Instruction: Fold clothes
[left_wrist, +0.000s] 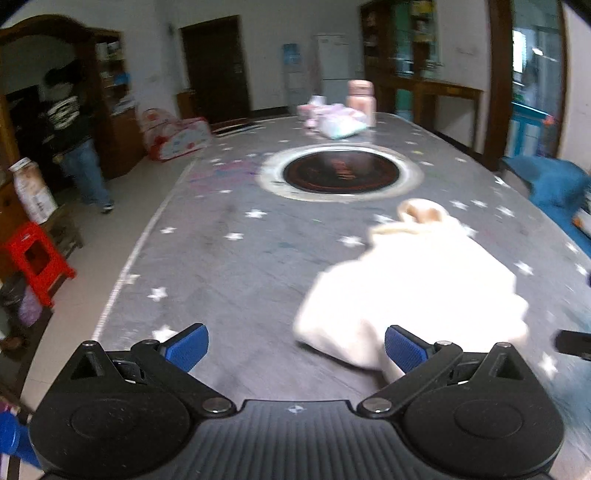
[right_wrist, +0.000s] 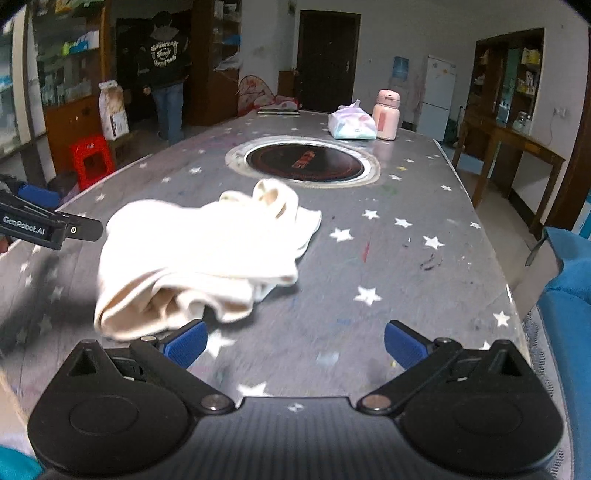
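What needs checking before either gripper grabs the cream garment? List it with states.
1. Left gripper open, holding nothing: ok.
2. Right gripper open, holding nothing: ok.
3. Cream garment spread flat for folding: not ok, it lies bunched.
4. Bare table beside the garment for spreading: ok.
5. Tissue pack and pink bottle apart from the garment: ok.
6. Which edge is hem or collar: cannot tell.

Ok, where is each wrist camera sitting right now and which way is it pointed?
Left wrist: low at the table's near end, facing down its length; cream garment front-right; open left gripper shows.
Right wrist: same end, further right; garment front-left; open right gripper shows, plus the left gripper's body.
Shared: garment, round cooktop, pink bottle.
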